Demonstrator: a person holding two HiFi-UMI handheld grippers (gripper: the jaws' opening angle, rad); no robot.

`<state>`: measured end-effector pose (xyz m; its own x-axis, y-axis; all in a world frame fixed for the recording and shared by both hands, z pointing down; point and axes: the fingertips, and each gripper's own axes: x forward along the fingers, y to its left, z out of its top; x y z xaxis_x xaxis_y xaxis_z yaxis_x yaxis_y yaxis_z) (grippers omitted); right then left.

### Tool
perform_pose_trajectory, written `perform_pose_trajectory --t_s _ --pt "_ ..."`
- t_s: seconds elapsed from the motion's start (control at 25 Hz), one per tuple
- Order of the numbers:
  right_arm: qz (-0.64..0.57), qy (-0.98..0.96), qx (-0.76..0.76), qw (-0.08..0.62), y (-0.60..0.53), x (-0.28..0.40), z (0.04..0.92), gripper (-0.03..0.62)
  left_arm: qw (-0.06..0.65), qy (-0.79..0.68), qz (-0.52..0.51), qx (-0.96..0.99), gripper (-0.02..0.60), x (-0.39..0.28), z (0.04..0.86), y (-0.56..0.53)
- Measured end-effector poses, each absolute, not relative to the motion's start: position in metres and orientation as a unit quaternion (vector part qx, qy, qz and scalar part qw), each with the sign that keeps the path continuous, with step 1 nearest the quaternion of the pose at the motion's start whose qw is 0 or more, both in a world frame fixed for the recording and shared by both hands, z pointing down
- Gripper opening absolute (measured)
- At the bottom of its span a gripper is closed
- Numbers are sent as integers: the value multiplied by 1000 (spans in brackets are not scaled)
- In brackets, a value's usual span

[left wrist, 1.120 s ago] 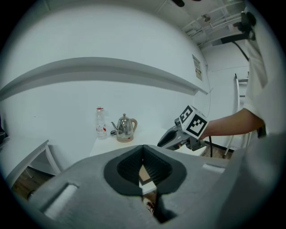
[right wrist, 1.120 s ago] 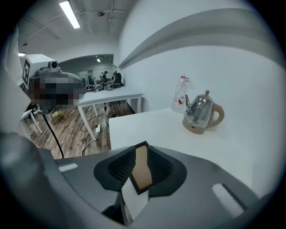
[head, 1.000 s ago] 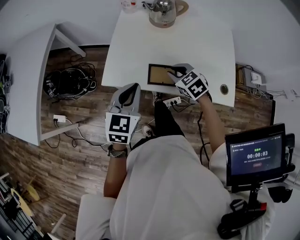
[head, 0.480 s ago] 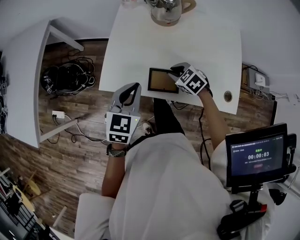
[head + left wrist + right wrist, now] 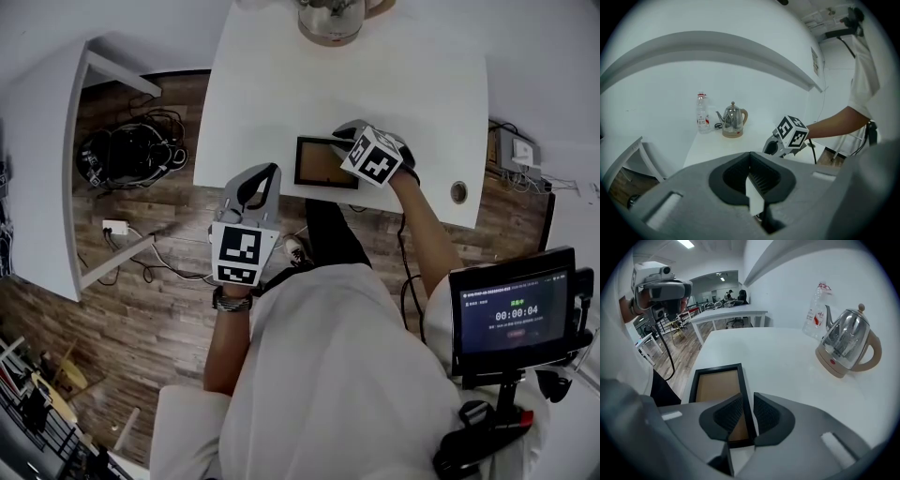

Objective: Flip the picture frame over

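Straddling frame point(image 5: 717, 385) rail, right gripper point(image 5: 748, 397) jaws just closing, unclamped; left gripper point(image 5: 750, 157) closed, empty. Frame likely rigid, light: pinch rail.

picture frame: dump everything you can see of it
The picture frame is a rectangle with a thin black border round a flat brown panel that looks like cardboard. It lies flat on the white table, near the edge closest to the person. The right gripper straddles one border rail. Its jaws have just been closing, but no firm clamp is evident. Nothing else touches the frame.
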<state>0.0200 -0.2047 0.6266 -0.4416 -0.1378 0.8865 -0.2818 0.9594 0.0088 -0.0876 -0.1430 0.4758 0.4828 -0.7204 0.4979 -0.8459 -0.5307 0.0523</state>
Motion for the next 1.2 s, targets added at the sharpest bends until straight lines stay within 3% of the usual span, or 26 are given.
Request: perform_pose_trajectory --t_s 0.92,1.2 --pt "115 -843 65 521 -193 15 640 80 163 -463 216 844 3 -89 484 -135" --pt "109 -845 68 519 -194 22 637 44 163 -464 215 844 3 -88 482 -136"
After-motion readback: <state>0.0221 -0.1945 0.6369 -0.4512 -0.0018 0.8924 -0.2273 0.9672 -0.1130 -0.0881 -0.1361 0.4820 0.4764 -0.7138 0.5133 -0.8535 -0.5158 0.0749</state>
